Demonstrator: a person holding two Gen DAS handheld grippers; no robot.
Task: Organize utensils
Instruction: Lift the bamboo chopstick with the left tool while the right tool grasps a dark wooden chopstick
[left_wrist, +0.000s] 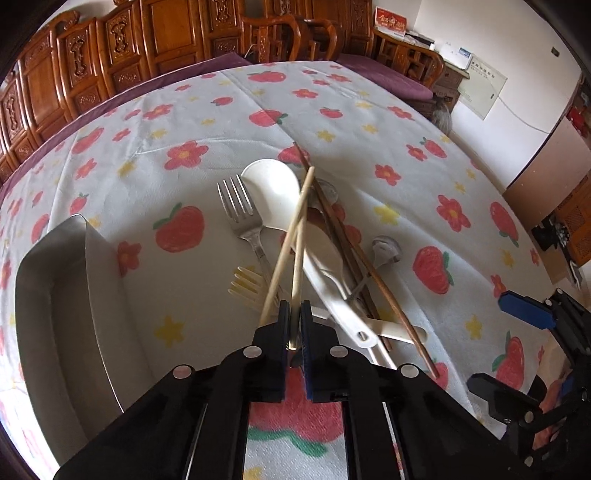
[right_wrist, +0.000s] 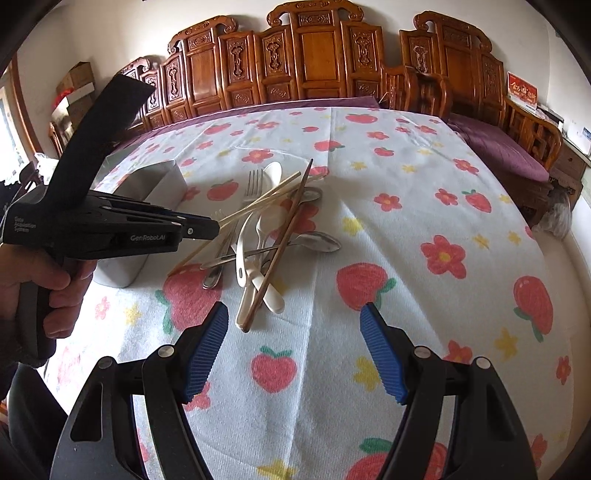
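Utensils (right_wrist: 258, 236) heaped, slim bamboo chopstick (left_wrist: 297, 254) pinched

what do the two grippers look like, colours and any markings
Both are black plastic with silver rivets at the linkage joints. The right gripper has blue ribbed pads on its jaws. The left gripper has a pistol-style handle and white lettering, "GenRobot.AI", on its side. No cables show.

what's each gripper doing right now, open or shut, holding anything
Left gripper: shut on a light bamboo chopstick, lifted above the utensil pile.
Right gripper: open, holding nothing, above the tablecloth.
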